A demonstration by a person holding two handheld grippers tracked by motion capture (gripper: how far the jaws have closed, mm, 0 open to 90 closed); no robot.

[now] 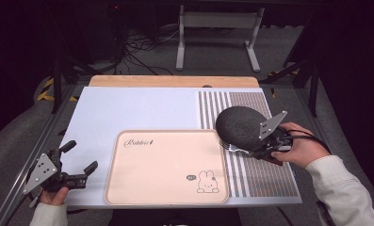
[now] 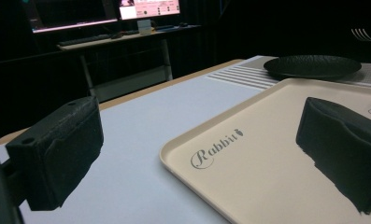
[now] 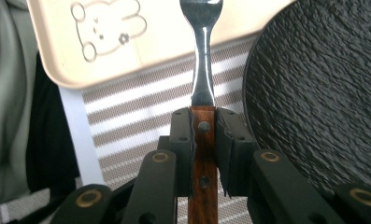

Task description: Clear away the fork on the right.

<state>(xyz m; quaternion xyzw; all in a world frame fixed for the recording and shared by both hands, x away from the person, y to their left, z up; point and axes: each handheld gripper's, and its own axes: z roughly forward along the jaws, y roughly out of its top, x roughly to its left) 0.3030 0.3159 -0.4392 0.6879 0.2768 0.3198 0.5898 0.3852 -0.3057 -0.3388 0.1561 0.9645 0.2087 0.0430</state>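
Evidently the right gripper (image 3: 203,135) clamps a wooden-handled fork (image 3: 203,84) beside the black plate (image 1: 239,127); easing it level onto the tray (image 1: 166,165) seems wise (left gripper (image 1: 78,162) gapes, empty).

Dim room around you, grey floor (image 1: 279,42), cables (image 1: 137,47) on it, white desk frame (image 1: 217,21) beyond your table (image 1: 128,110), lit monitors (image 2: 148,7) on a far desk (image 2: 127,39).
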